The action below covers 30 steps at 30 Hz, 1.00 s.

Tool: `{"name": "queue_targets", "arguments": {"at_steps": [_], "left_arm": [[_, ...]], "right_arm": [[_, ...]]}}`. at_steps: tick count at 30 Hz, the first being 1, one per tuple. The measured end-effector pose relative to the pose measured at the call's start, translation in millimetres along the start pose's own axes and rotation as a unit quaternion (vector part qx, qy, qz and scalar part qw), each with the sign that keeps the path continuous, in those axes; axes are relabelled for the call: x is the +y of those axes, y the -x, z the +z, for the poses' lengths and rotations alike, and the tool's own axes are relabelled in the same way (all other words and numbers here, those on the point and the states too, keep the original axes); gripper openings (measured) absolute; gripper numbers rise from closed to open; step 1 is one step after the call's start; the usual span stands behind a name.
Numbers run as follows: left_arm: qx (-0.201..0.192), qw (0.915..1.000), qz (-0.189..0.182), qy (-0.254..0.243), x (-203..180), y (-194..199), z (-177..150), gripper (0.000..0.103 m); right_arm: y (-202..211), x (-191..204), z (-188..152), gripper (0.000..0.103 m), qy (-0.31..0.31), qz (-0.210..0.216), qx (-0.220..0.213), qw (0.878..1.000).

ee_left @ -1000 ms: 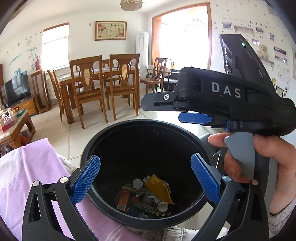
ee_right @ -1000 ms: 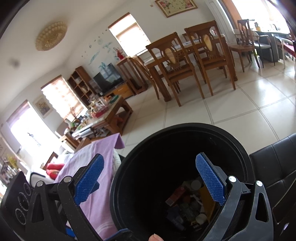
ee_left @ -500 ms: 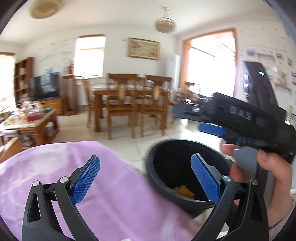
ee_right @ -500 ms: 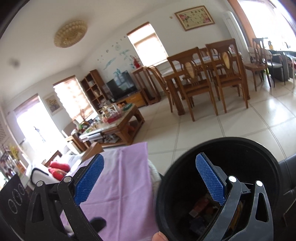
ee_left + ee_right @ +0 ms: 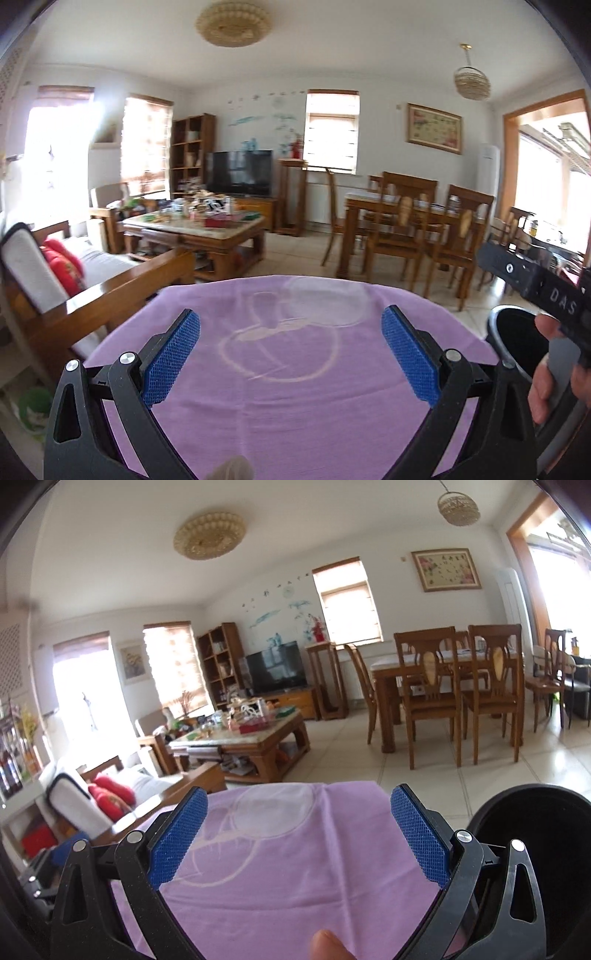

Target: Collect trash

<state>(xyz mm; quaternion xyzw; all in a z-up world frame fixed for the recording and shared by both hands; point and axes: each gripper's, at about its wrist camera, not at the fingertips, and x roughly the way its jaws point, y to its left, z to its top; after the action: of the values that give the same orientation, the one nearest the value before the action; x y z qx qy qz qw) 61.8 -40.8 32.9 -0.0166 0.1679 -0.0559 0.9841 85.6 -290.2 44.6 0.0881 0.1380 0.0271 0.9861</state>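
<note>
Black trash bin (image 5: 532, 867): recorded at the right edge of both views, beside the near right corner of the purple cloth (image 5: 295, 387). In the right wrist view a broad arc of its rim and a dark interior were shown; in the left wrist view only a sliver of rim and inner wall (image 5: 517, 336) was seen, partly covered by the person's hand. No contents could be made out in either view; the inside was seen only as black.

Purple cloth: spread flat over a raised surface and printed with pale rings and loops. No loose item was seen on it. It filled the near ground of both views.

Left gripper (image 5: 291, 354): held above the cloth, its blue-padded fingers (image 5: 171, 360) spread wide. Nothing was held between them and nothing was touched.

Right gripper (image 5: 299, 843): likewise held above the cloth, blue pads (image 5: 419, 843) spread wide, nothing gripped. The right pad was seen just left of the bin rim. Its black body, marked DAS, was also recorded at the right of the left wrist view (image 5: 546, 291), held in the person's right hand (image 5: 546, 373).

Far ground: a wooden coffee table (image 5: 243, 738) crowded with small items, a television (image 5: 277, 666), a bookshelf (image 5: 221, 661), and a dining table with wooden chairs (image 5: 454, 686).
</note>
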Motion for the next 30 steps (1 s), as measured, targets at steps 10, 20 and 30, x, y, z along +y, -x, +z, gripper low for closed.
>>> {"name": "queue_targets", "arguments": {"at_steps": [10,20,30], "left_arm": [[-0.006,0.9987,0.047,0.019,43.6,7.5,-7.4,0.098],[0.015,0.9951,0.095,0.023,46.7,-4.7,-8.4,0.098],[0.015,0.9943,0.105,0.013,44.0,-2.8,-10.2,0.098]], "right_arm": [[-30.2,50.1,-30.7,0.098,0.060,0.036,-0.014,0.997],[-23.3,49.5,-44.0,0.098,0.069,0.058,-0.026,0.996],[-15.2,40.1,-46.6,0.098,0.056,0.074,-0.026,0.995]]}}
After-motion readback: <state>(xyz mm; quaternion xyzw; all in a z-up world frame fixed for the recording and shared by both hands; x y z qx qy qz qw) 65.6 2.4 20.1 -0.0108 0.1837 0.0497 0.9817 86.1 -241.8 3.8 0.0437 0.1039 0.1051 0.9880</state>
